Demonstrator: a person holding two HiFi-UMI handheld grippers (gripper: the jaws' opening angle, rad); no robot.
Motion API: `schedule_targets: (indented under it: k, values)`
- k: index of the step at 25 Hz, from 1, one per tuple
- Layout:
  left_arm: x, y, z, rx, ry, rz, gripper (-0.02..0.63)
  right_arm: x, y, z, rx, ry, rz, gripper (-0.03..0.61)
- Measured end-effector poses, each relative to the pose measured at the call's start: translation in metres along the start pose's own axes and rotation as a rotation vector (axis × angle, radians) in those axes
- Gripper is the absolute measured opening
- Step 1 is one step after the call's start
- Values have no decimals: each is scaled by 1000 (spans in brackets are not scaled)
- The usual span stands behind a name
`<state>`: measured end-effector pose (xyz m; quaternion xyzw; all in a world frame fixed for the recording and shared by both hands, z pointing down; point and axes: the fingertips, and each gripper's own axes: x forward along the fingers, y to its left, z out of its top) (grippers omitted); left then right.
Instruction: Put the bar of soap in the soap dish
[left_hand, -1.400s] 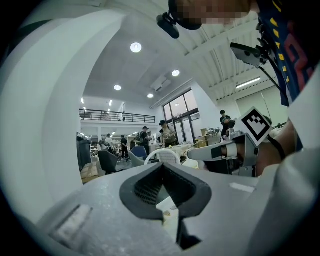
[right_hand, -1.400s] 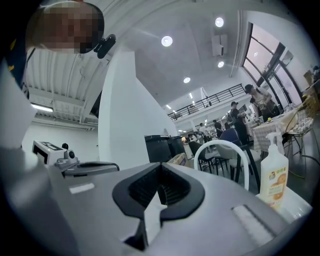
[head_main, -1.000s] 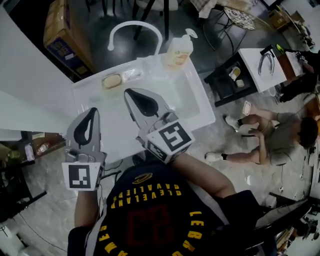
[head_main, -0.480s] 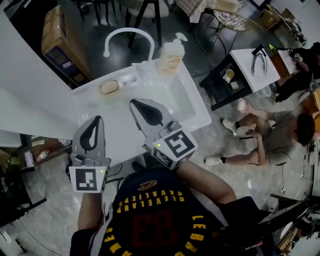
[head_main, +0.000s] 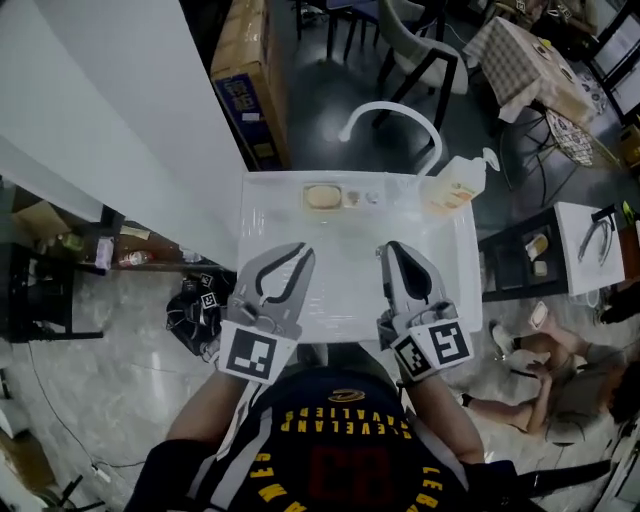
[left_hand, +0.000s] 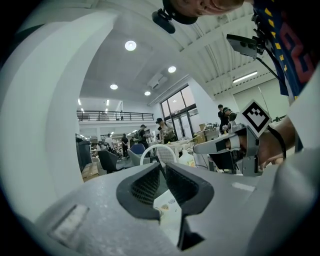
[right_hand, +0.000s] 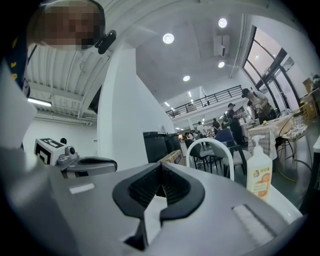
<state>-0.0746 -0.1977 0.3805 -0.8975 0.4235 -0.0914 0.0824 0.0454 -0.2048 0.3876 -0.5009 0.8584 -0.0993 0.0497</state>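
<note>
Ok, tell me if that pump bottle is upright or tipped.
Upright: the pump bottle stands on its base, nozzle on top.

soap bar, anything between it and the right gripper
Nothing visible does. Only bare white sink lies between the right gripper and the bar of soap at the far rim; the soap bottle stands off to the right.

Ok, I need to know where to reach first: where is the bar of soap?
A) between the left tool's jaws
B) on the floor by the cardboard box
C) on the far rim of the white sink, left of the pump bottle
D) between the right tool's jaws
C: the bar of soap lies on the far rim of the white sink, left of the pump bottle.
</note>
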Motion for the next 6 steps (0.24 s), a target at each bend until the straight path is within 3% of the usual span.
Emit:
schedule_targets:
  k: [6]
  values:
    - [33, 5, -12, 45, 47, -22, 97, 21, -17, 4, -23, 11, 24, 0]
